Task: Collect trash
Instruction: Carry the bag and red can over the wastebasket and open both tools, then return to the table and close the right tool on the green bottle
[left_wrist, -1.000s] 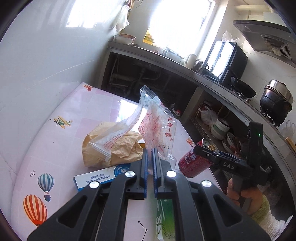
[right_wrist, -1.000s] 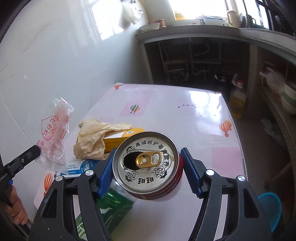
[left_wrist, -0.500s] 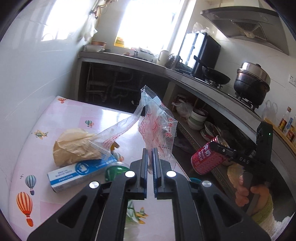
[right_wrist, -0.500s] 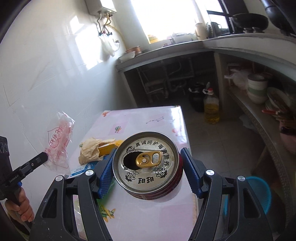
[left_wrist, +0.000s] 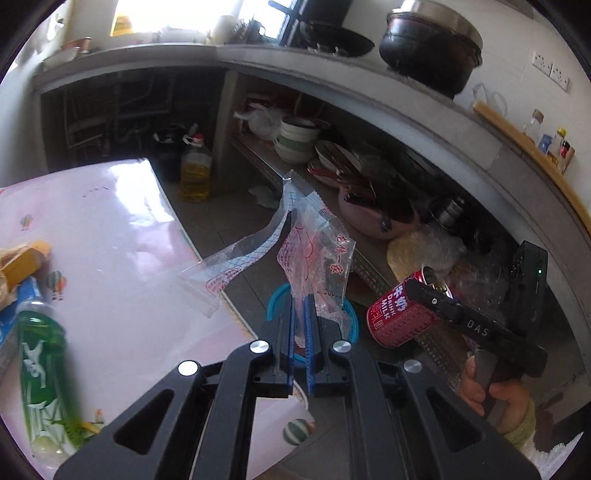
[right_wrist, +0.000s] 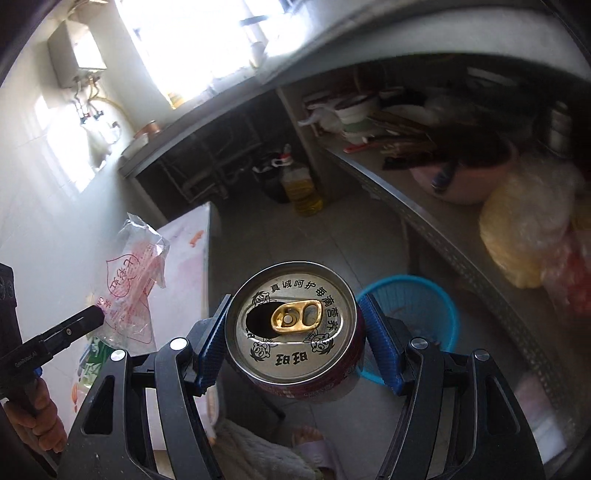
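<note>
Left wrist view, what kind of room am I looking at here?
Most likely a home kitchen: a big dark pot sits on the concrete counter, stacked bowls fill the shelf below, and a cooking oil jug stands on the floor.

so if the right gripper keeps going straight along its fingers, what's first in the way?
Probably the blue basket on the floor: it sits just beyond the red can clamped in the right gripper, slightly right of centre. Depth is unclear; nothing else shows between.

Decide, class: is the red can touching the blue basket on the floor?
Apart. The right wrist view shows the red can clamped in the right gripper, held in the air above the blue basket on the floor.
</note>
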